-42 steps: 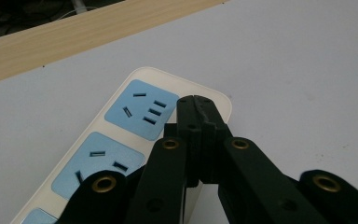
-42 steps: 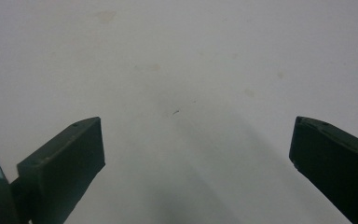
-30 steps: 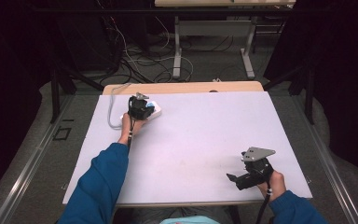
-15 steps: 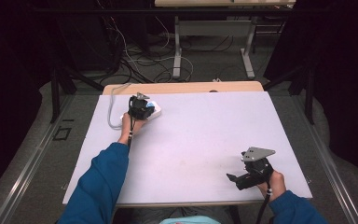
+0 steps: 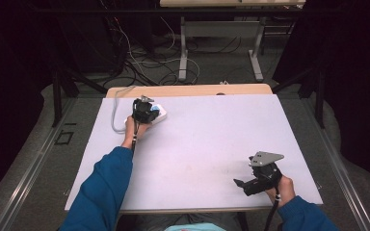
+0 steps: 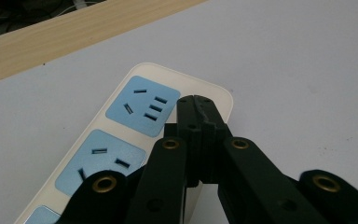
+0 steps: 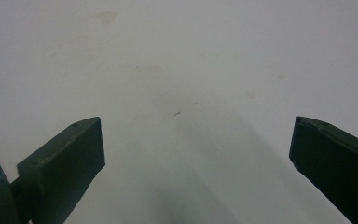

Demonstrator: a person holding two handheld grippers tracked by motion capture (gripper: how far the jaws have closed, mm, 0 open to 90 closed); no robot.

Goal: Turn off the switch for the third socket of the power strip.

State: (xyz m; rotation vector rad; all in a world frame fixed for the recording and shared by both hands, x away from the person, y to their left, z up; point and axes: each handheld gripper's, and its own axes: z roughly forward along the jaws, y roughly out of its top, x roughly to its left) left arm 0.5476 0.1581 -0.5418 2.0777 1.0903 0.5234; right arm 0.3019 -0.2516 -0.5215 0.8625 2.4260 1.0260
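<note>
Pressing its jaws together, the left hand-held gripper rests its tips on the power strip | strip directly beneath, at the far-left tabletop corner | long axis runs from tips back toward the hand | right hand-held gripper spread wide, holding nothing, well apart | left nearer.

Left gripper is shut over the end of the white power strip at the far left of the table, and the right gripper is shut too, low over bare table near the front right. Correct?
Not quite: the right gripper is open, its jaws standing wide apart over bare table in the right gripper view. The rest holds: the left gripper is shut over the end of the white power strip.
</note>
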